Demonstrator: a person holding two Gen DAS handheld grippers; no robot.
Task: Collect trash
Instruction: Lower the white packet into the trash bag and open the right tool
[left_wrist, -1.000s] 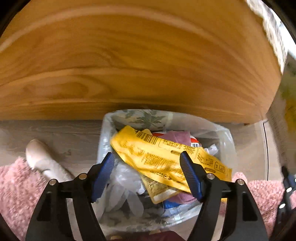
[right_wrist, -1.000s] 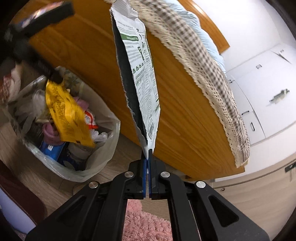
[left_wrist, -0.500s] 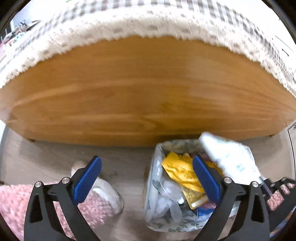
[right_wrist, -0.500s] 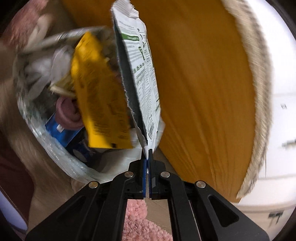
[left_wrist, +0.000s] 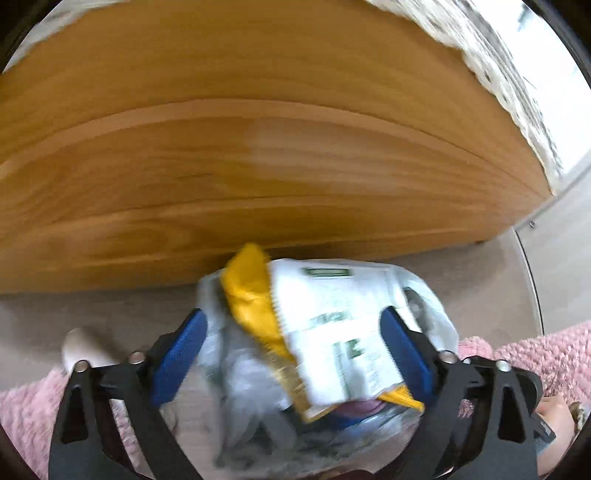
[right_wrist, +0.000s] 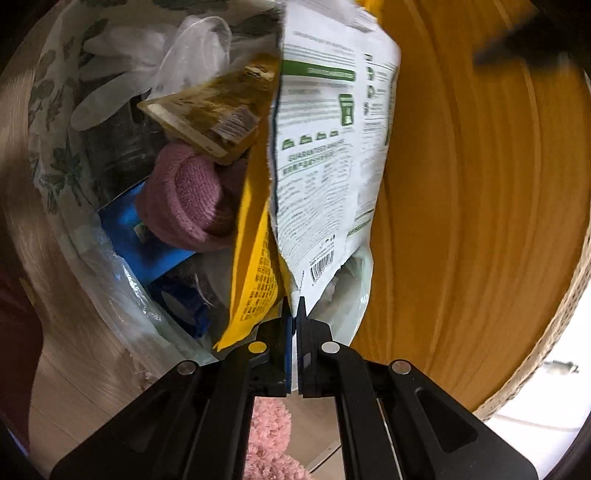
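Note:
A clear trash bag (left_wrist: 432, 306) with a leaf print (right_wrist: 55, 110) stands on the floor against a wooden bed side. My right gripper (right_wrist: 296, 306) is shut on the bottom edge of a white wrapper with green print (right_wrist: 321, 155). The wrapper hangs into the bag's mouth and lies over a yellow wrapper (right_wrist: 255, 266). From the left wrist, the white wrapper (left_wrist: 332, 325) covers most of the yellow wrapper (left_wrist: 251, 295). My left gripper (left_wrist: 291, 314) hovers above the bag; its jaws are closing, wide apart, pads pressing on nothing.
The bag also holds a pink sock (right_wrist: 184, 195), a clear glove (right_wrist: 147, 55) and blue packaging (right_wrist: 125, 221). The wooden bed side (left_wrist: 258, 166) rises right behind it. A pink rug (left_wrist: 517, 354) lies in front, a pale slipper (left_wrist: 77, 347) to the left.
My right gripper has come down and rolled, bringing the white wrapper from beside the bed into the bag on top of the yellow wrapper. My left gripper spread wider, away from the yellow wrapper.

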